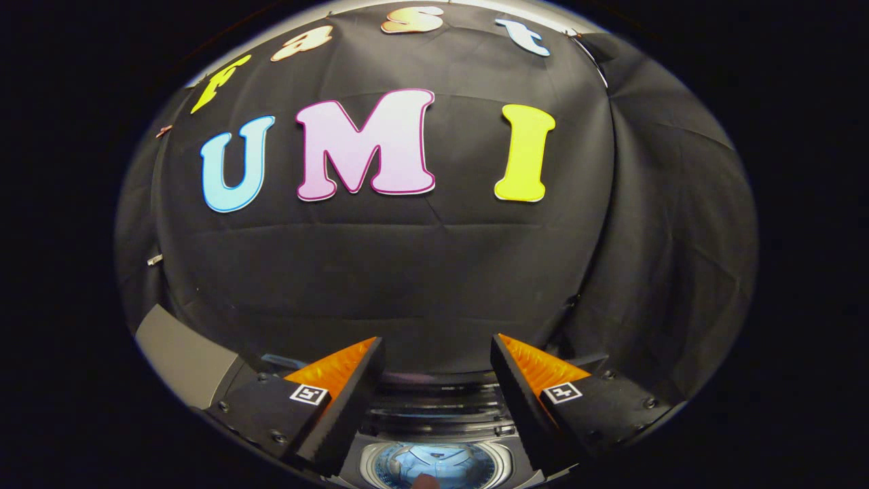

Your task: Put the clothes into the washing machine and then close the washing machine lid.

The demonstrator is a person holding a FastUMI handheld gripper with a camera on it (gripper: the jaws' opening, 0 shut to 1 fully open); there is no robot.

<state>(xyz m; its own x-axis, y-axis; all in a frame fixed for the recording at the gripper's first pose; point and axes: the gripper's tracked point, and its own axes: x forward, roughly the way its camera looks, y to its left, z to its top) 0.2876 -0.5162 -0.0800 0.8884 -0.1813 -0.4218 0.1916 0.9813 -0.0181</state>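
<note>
My gripper [438,350] is open, its two fingers spread wide with nothing between them. It is held high and points at the black cloth wall. Below and between the fingers lies the washing machine [434,418], seen from above, with its round drum opening [434,467] uncovered. Something pale blue shows inside the drum; I cannot tell whether it is cloth. A small pinkish shape, perhaps a fingertip, sits at the drum's near rim [426,481].
A grey slanted panel [183,356], perhaps the raised lid or the machine's side, stands to the left of the left finger. The black cloth wall [407,272] rises close behind the machine and folds round on the right.
</note>
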